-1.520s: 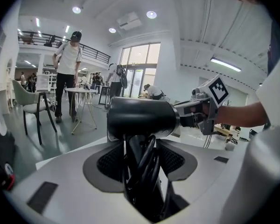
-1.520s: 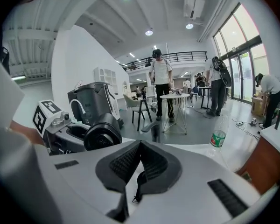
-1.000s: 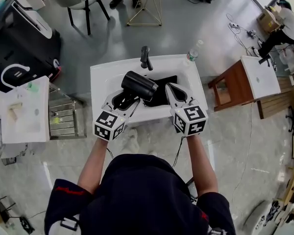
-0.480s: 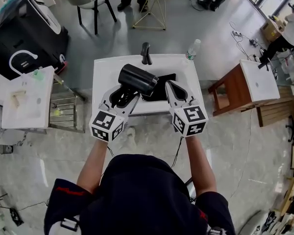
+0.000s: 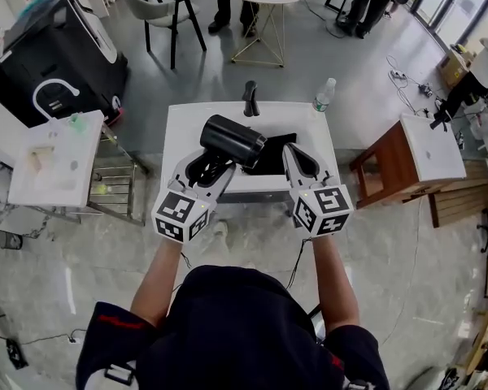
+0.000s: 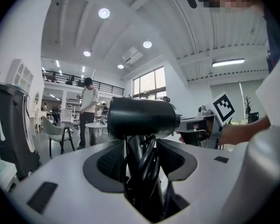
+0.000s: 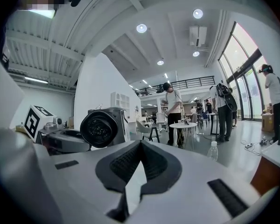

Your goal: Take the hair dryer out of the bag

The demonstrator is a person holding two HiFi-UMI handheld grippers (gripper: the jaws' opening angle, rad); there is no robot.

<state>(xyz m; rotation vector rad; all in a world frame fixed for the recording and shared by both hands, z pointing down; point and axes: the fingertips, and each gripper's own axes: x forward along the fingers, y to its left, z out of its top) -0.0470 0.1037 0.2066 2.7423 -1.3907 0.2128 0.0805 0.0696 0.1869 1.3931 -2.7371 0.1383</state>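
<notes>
left tool (image 6: 141, 149) clamped on hair dryer (image 5: 233, 140) handle plus coiled cord, dryer held above white bench (image 5: 180, 128). right tool (image 7: 139, 147) closed, nothing in it, near black bag (image 5: 273, 158).

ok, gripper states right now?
left gripper: closed on the dryer, gripping its handle.
right gripper: closed, nothing between its fingers.

I've got the hair dryer (image 5: 232, 140), matte black, clamped by its handle in my left gripper (image 5: 210, 165). The handle, with its black cord looped against it, runs between the jaws. The fat barrel lies crosswise beyond their tips, one round grilled end turned toward my right gripper (image 5: 294, 151). The bag (image 5: 272, 154), black and slack, lies flat just under and ahead of the right gripper's tips.
</notes>
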